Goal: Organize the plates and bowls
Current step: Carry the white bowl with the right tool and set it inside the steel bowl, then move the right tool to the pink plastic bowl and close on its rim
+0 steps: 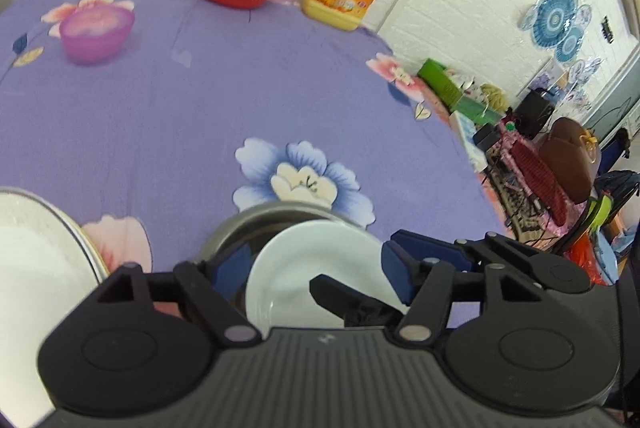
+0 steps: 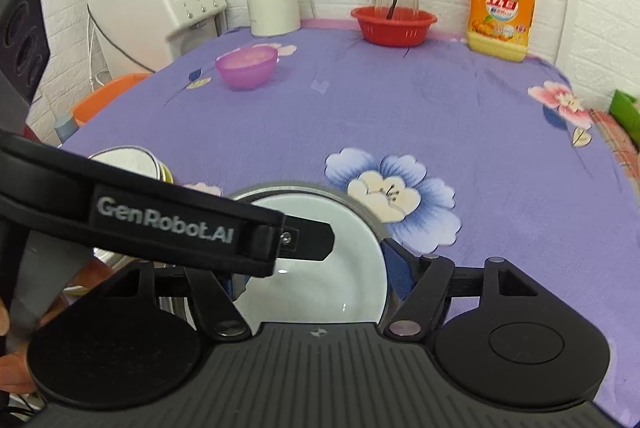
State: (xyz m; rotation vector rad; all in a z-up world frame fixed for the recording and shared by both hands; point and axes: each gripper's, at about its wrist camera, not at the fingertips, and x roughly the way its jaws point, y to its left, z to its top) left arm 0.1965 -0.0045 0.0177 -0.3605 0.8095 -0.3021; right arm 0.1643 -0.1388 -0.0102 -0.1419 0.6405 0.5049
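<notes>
Left wrist: left hand-held gripper (image 1: 312,270) spread, straddling white plate (image 1: 304,260) inside steel bowl (image 1: 256,218), bottom centre; nothing pinched. Purple bowl (image 1: 96,32) upper left on tabletop (image 1: 240,88).

Right wrist: right hand-held gripper (image 2: 316,276) spread around same plate (image 2: 320,228); plate stack (image 2: 128,158) at left. Probably nesting step; next, withdraw or close on rim.
</notes>
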